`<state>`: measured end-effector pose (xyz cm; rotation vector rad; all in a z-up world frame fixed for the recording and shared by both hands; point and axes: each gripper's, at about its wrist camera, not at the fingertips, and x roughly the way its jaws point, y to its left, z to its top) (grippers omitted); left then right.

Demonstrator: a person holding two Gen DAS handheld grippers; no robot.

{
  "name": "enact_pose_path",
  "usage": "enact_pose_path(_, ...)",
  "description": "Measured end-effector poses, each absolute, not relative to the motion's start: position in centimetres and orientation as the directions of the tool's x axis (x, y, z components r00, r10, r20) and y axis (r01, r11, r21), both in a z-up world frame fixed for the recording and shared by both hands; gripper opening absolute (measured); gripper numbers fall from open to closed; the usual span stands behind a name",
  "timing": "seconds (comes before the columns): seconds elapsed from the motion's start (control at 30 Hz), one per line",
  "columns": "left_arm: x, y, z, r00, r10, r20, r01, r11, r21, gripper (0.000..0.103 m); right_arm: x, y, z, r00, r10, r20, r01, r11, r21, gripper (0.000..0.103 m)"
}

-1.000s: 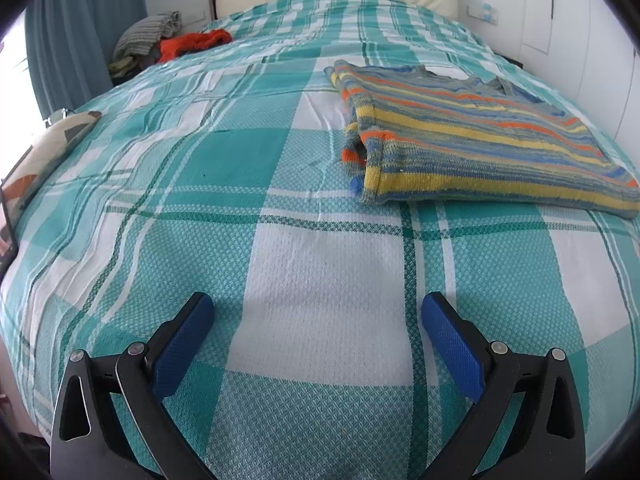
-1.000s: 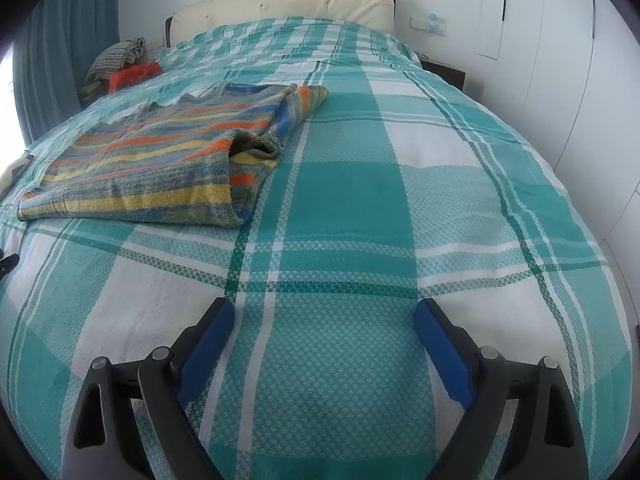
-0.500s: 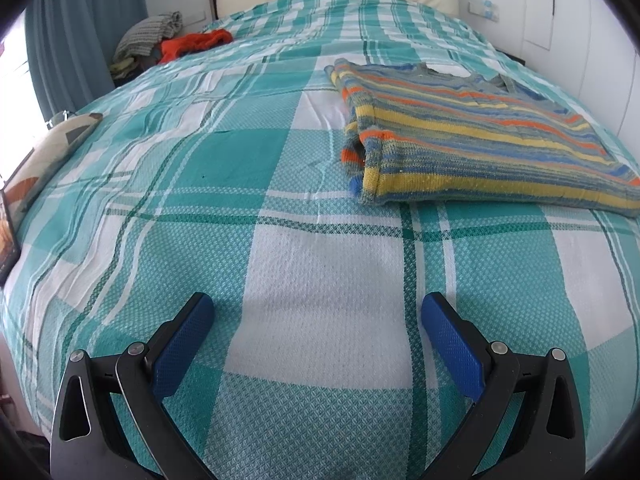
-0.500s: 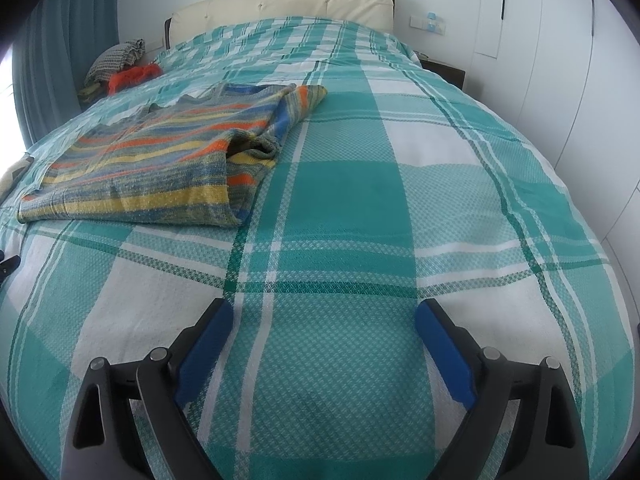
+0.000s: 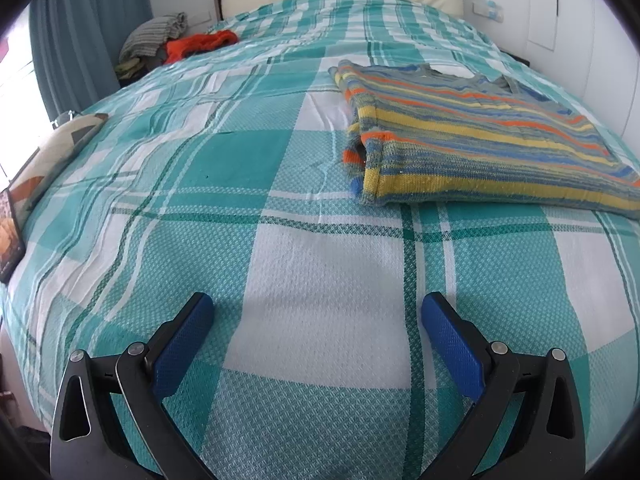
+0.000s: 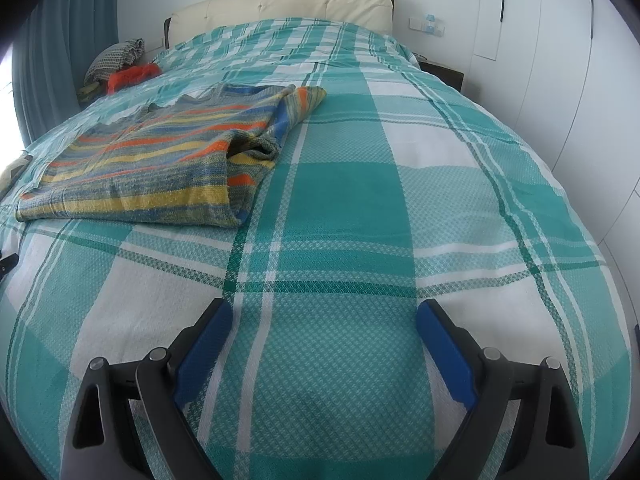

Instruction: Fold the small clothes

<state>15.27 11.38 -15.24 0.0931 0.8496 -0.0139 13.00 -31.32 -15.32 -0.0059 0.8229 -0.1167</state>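
Striped sweater (image 5: 480, 144): partly folded, flat on bed (image 5: 320, 264), at 1 o'clock of left gripper (image 5: 316, 320), 11 o'clock of right gripper (image 6: 324, 324); both spread wide, empty; next, likely: reach, pinch hem.

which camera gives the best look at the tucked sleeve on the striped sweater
The right wrist view: the striped sweater lies with its folded edge facing that camera, so the sleeve and its cuff opening show clearly. The left wrist view shows the sweater from its other side, where only a bunched bit of a sleeve peeks out.
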Motion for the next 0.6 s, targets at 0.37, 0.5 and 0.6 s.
enact_pose_path(0.37, 16.1, 13.8, -12.2, 0.547, -0.119, -0.829, 0.088, 0.993, -0.085, 0.101, 12.9, -31.5, -15.0, 0.667, -0.087, -0.74, 0.099, 0.995, -0.028, 0.094)
enact_pose_path(0.5, 18.3, 16.5, -8.3, 0.604, -0.225, -0.764, 0.082, 0.972, -0.221, 0.101, 13.1, -32.5, -13.4, 0.639, -0.027, -0.769, 0.077, 0.997, 0.029, 0.093)
enact_pose_path(0.6, 22.2, 16.6, -6.3, 0.606, -0.296, -0.738, 0.126, 0.952, -0.278, 0.101, 13.6, -33.2, -10.5, 0.686, 0.001, -0.728, 0.065, 0.996, 0.062, 0.093)
